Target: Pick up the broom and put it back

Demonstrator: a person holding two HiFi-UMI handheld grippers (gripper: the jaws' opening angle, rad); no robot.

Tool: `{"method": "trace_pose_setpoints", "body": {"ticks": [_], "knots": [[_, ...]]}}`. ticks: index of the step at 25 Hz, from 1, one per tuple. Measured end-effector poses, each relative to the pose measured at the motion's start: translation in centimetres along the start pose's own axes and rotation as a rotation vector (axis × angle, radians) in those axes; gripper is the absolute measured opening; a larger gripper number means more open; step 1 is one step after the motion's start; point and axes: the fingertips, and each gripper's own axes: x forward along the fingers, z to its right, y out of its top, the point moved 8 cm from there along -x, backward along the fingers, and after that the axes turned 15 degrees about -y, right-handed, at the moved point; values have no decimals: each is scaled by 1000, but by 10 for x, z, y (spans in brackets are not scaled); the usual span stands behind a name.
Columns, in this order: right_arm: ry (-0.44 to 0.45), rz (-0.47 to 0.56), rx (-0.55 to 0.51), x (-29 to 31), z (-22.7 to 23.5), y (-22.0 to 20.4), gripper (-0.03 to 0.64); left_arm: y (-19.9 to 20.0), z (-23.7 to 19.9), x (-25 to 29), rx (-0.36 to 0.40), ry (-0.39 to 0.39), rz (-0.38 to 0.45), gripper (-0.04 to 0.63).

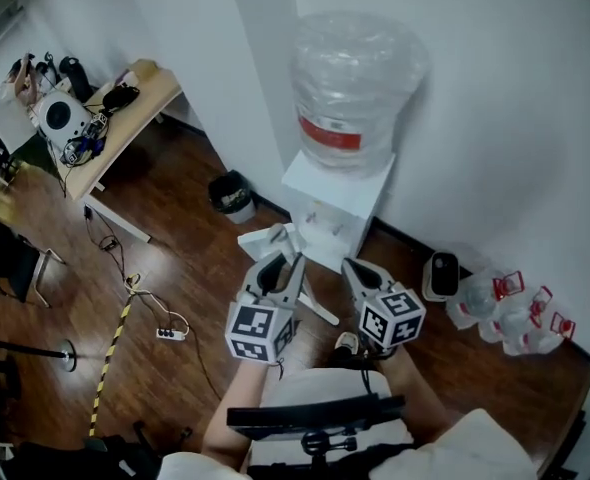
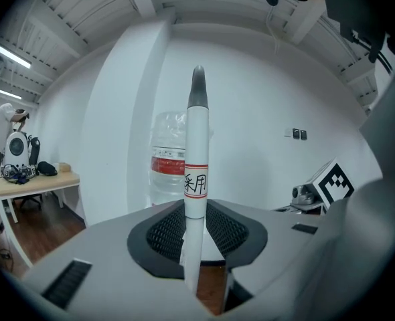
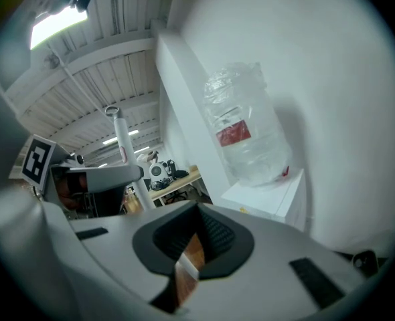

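1. The left gripper (image 1: 278, 265) is clamped on the long white plastic broom handle (image 1: 320, 311). In the head view this shows only as a short slanted stick running toward five o'clock from the jaws.
2. The left gripper view adds what the head view lacks. The pads press on both sides of the handle, which stands upright. Its grey tip is at twelve o'clock, and a red-edged printed label sits just above the jaws.
3. The right gripper (image 1: 355, 268) is just beside the left one, at its three o'clock. Its own view shows the jaws drawn together on nothing, with a sliver of brown wooden floor (image 3: 184, 273) below them.
4. Only the right gripper view shows the left grip from the side, at nine o'clock.
5. In the head view a white water dispenser with a big clear bottle (image 1: 350, 88) stands at twelve o'clock of both grippers.
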Motion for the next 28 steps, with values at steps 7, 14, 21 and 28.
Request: {"method": "trace_pose_setpoints", "body": {"ticks": [7,14,21,28], "knots": [[-65,43,-33,-61,-59,-30,12,-28,26,-72,35,-62,16,100],[-131,71,-59,-126,-103,-54,12,-46,47,-132,26,-90,-13,100],[-102,29,-75,-166,-114,-78,12,-61,80,-166,31,-27,-35,100],[-60,4,-49,-174,-102,-84,12,-58,99,-177,59,15,-3,100]]}}
